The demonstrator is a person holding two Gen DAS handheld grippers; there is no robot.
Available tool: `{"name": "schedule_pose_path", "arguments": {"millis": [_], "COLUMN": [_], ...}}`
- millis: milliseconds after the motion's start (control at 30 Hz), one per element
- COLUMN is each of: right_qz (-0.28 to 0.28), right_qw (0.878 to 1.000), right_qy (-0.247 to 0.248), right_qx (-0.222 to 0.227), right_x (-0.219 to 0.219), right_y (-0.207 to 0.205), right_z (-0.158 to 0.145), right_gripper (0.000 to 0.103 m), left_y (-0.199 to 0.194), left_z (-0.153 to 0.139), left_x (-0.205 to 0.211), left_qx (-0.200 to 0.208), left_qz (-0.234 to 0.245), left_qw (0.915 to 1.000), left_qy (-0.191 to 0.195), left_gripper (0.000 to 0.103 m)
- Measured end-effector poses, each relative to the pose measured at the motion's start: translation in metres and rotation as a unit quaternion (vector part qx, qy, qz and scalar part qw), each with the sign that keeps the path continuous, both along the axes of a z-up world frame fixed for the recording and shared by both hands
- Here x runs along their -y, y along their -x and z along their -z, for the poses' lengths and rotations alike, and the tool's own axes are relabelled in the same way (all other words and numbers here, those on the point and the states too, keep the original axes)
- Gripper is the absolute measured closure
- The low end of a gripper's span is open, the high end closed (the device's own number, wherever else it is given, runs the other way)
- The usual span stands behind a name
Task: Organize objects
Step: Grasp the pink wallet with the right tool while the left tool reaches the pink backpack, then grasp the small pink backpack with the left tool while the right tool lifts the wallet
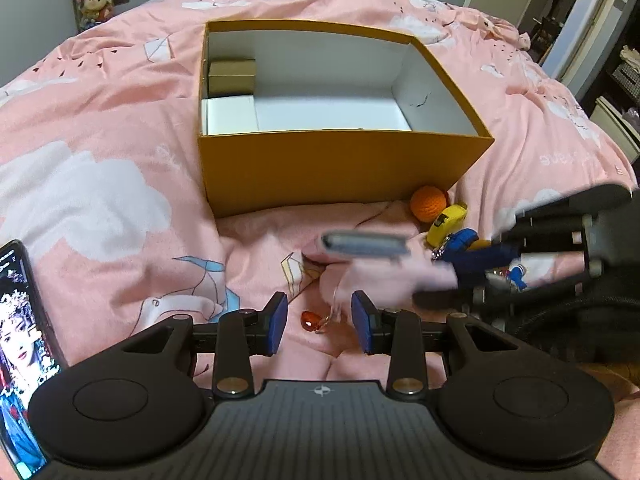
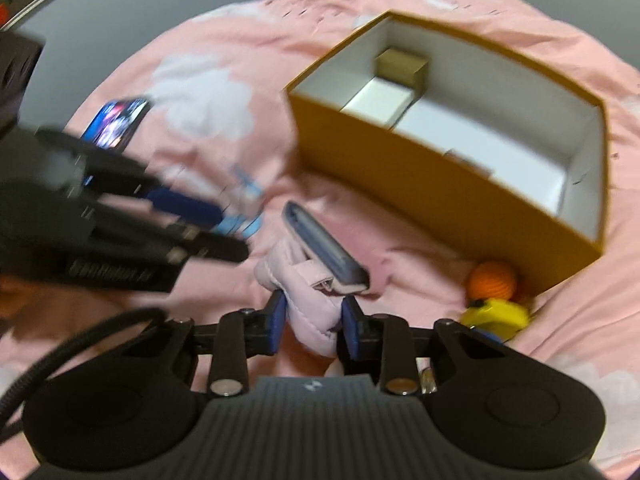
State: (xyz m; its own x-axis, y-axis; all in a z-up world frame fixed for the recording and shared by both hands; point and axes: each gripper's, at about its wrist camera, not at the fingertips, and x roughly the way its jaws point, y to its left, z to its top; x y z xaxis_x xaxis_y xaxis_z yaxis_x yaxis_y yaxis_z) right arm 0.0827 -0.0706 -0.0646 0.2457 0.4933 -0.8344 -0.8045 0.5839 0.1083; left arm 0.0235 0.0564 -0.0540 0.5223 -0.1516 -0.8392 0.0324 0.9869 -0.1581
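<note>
Shoe (image 2: 310,312), small, pink and padded with a grey-blue sole (image 2: 324,246), sits clamped between the blue pads of the right gripper (image 2: 313,324), lifted just off the pink bedspread (image 1: 100,120) in front of the orange box (image 1: 340,168). By my reading the sorting is early: only 2 things lie in the box, a brown carton (image 1: 232,76) and a white one (image 1: 230,114), both at its left end, with the rest of the floor bare. The left gripper (image 1: 319,326) stands unclenched and holds nothing, poised over a red pendant (image 1: 310,319). Left to gather: an orange ball (image 1: 429,203), a yellow tape measure (image 1: 446,222) and blue trinkets (image 1: 464,240) near the box's corner. A phone (image 1: 20,344) lies aside. The box's near wall must be cleared.
</note>
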Motion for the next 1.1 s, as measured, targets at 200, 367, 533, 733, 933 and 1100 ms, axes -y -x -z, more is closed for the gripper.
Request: {"name": "schedule_pose_path", "arguments": {"millis": [200, 367, 533, 733, 933, 1100], "right_qz": [0.058, 0.101, 0.120, 0.138, 0.150, 0.154], "right_qw": [0.997, 0.993, 0.991, 0.990, 0.988, 0.988], "right_qy": [0.003, 0.010, 0.002, -0.015, -0.014, -0.024], "right_qx": [0.041, 0.063, 0.056, 0.039, 0.022, 0.011], "right_x": [0.005, 0.008, 0.015, 0.029, 0.036, 0.040], "right_y": [-0.029, -0.051, -0.062, -0.064, -0.067, -0.067], "right_z": [-0.004, 0.006, 0.011, 0.009, 0.016, 0.018], "right_gripper": [0.079, 0.080, 0.079, 0.074, 0.074, 0.073], "left_y": [-0.011, -0.029, -0.046, -0.062, -0.069, -0.063], "left_z": [0.006, 0.015, 0.028, 0.041, 0.049, 0.044], "left_x": [0.007, 0.019, 0.027, 0.036, 0.046, 0.045], "left_qx": [0.016, 0.026, 0.031, 0.035, 0.032, 0.033], "left_qz": [0.023, 0.046, 0.082, 0.099, 0.093, 0.073], "left_qw": [0.9996, 0.9984, 0.9960, 0.9944, 0.9950, 0.9967], "left_qy": [-0.003, -0.017, -0.014, 0.013, 0.019, 0.018], "left_gripper": [0.051, 0.049, 0.042, 0.041, 0.062, 0.080]}}
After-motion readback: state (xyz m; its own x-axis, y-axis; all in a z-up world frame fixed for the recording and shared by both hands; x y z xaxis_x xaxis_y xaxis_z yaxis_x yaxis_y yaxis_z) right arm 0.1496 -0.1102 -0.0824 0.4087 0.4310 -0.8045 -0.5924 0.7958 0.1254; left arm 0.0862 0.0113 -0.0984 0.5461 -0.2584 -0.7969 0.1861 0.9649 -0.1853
